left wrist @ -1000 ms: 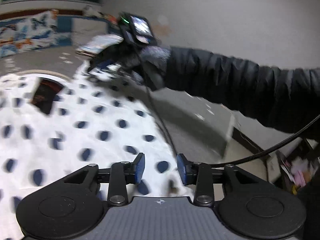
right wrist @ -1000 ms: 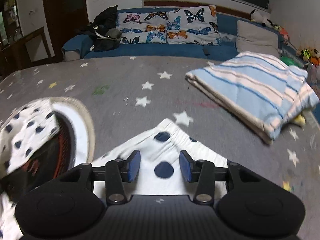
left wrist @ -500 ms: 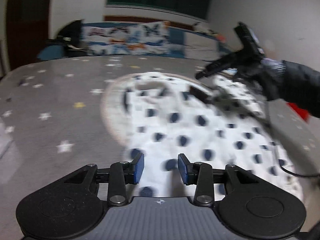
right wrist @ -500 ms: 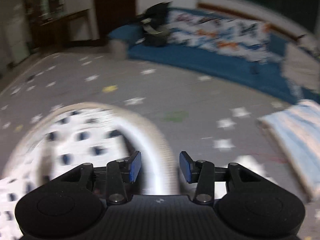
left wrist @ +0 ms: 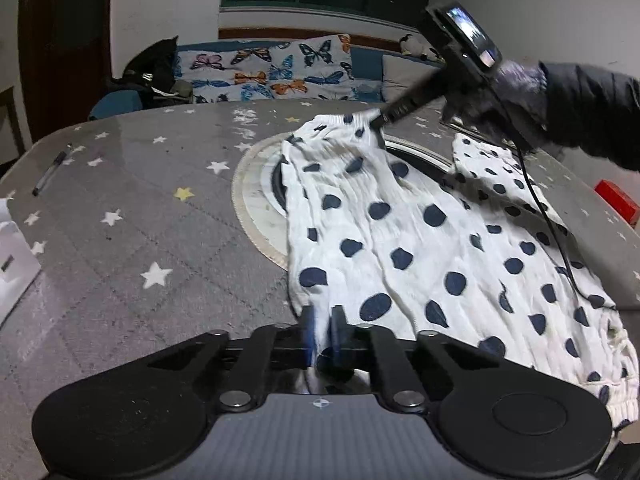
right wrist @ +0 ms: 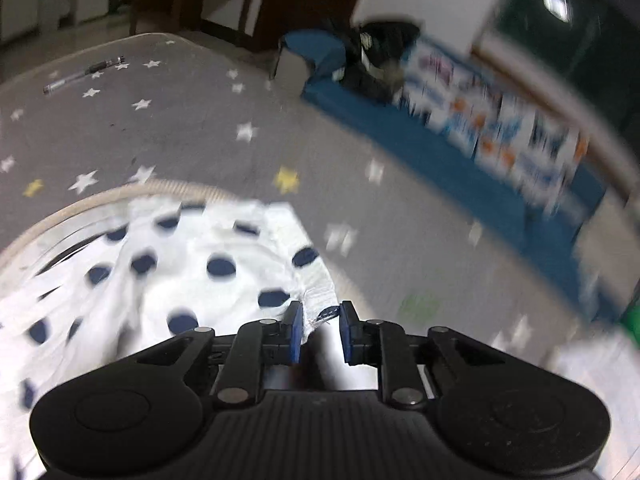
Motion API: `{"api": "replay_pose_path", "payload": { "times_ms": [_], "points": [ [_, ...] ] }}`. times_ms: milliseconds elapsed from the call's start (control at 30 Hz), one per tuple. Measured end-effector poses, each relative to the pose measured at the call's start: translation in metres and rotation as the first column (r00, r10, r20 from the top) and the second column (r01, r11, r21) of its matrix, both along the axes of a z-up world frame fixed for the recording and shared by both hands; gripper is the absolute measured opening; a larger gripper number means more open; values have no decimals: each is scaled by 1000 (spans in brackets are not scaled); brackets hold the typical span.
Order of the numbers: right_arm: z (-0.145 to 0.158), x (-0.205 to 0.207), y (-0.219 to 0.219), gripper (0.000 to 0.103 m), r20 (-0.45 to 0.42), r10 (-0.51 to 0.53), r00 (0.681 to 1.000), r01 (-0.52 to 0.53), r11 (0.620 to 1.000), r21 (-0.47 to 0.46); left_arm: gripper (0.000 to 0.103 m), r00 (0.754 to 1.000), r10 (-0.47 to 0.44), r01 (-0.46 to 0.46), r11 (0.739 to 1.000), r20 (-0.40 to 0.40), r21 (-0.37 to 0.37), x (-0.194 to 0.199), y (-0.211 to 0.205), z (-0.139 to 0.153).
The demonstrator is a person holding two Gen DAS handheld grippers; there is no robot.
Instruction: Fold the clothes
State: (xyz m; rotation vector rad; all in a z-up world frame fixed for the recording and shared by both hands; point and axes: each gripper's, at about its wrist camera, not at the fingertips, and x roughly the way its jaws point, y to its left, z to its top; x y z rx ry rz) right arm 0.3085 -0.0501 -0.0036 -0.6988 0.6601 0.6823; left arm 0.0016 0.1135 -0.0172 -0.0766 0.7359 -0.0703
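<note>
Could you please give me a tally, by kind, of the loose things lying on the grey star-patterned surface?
Polka-dot garment: 1
Round mat under the garment: 1
Pen: 1
Red box: 1
White object at the left edge, partly cut off: 1
Total: 5

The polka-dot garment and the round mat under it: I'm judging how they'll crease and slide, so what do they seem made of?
The polka-dot garment looks like thin woven cotton with a matte, crinkled finish: fine ridges run along it and it bunches softly at the left claw. The round mat seems stiffer and smooth, with a pale fabric-bound rim; its material stays uncertain.
</note>
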Motion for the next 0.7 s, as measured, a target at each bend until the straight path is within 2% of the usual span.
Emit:
{"api": "replay_pose_path", "payload": {
  "times_ms": [67, 200, 267, 367, 467, 500, 633, 667, 700],
  "points": [
    [4, 6, 15, 18, 100, 11, 995, -10, 1000, -8, 5, 1000, 23, -23, 1000, 4, 2, 0, 2, 0],
    [3, 32, 31, 21, 99, -82, 992, 81, 997, 15, 5, 998, 55, -55, 998, 10, 9, -5, 4, 1],
    [8, 39, 29, 21, 43, -126, 991, 122, 990, 75, 5, 998, 58, -58, 998, 16, 10, -7, 5, 2],
    [11, 44, 24, 21, -183, -101, 978, 137, 971, 195, 5, 998, 58, -58, 998, 20, 3, -7, 5, 5],
    [-1, 40, 34, 26, -268, -47, 962, 102, 975, 197, 5, 998, 59, -59, 998, 28, 1, -7, 6, 8],
    [-6, 39, 38, 28, -288, -32, 957, 91, 976, 196, 5, 998, 62, -62, 998, 30, 1, -8, 6, 9],
    [-28, 33, 63, 28, -271, -13, 962, 61, 984, 169, 5, 996, 76, -76, 997, 45, -4, -11, 9, 14],
    [-31, 32, 67, 32, -263, -6, 965, 53, 984, 171, 5, 996, 79, -78, 997, 48, -4, -12, 10, 16],
    [-32, 28, 71, 31, -246, 10, 969, 36, 983, 180, 5, 996, 82, -81, 997, 48, -4, -13, 11, 16]
  ]
}}
